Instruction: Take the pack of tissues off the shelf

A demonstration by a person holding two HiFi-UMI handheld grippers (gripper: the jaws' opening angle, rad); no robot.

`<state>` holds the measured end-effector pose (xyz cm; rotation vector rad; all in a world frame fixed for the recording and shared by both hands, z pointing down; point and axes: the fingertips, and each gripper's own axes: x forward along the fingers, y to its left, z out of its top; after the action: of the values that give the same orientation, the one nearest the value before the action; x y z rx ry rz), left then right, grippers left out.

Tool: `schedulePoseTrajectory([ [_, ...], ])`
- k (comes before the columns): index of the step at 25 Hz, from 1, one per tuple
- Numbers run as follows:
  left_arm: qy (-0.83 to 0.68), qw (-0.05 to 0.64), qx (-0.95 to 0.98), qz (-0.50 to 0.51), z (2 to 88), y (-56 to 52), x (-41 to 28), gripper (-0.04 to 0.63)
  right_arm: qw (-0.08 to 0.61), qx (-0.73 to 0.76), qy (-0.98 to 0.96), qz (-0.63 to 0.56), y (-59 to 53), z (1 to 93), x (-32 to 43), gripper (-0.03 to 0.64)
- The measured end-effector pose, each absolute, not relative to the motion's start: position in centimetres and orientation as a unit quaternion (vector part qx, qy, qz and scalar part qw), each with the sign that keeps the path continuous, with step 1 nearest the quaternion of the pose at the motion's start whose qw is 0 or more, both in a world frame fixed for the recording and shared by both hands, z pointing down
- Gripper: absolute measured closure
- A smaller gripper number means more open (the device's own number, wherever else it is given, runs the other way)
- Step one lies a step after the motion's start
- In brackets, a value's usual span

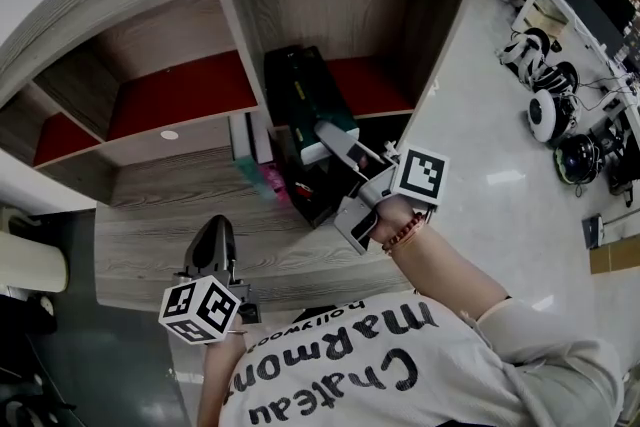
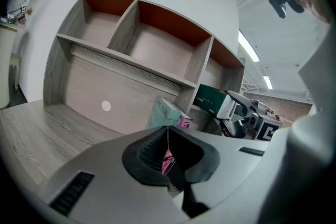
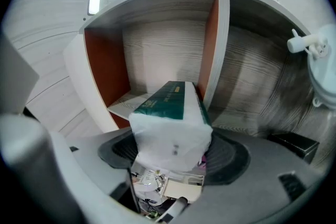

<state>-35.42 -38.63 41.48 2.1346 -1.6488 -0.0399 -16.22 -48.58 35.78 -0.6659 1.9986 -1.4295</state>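
Right gripper (image 3: 173, 150) clamps the near end of the tissue pack (image 3: 169, 107), which lies in the shelf's (image 3: 217, 44) right-hand bay, beside the divider. Left gripper (image 2: 168, 153) hangs below the shelf, jaws together, empty. The grasp looks made; drawing the pack clear remains.

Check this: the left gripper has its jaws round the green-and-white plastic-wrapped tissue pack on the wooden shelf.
Wrong gripper: the right gripper has its jaws round the green-and-white plastic-wrapped tissue pack on the wooden shelf, as the right gripper view shows. The left gripper is shut on nothing.
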Motion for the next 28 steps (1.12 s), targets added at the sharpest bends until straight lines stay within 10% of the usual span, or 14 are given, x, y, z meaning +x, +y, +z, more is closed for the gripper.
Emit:
schedulePoseTrajectory([
  [28, -0.608, 0.205, 0.766, -0.038, 39.5, -35.9, -32.8, 0.577, 0.259, -0.223, 0.762, -0.550, -44.8, 36.0, -14.3, 0.265],
])
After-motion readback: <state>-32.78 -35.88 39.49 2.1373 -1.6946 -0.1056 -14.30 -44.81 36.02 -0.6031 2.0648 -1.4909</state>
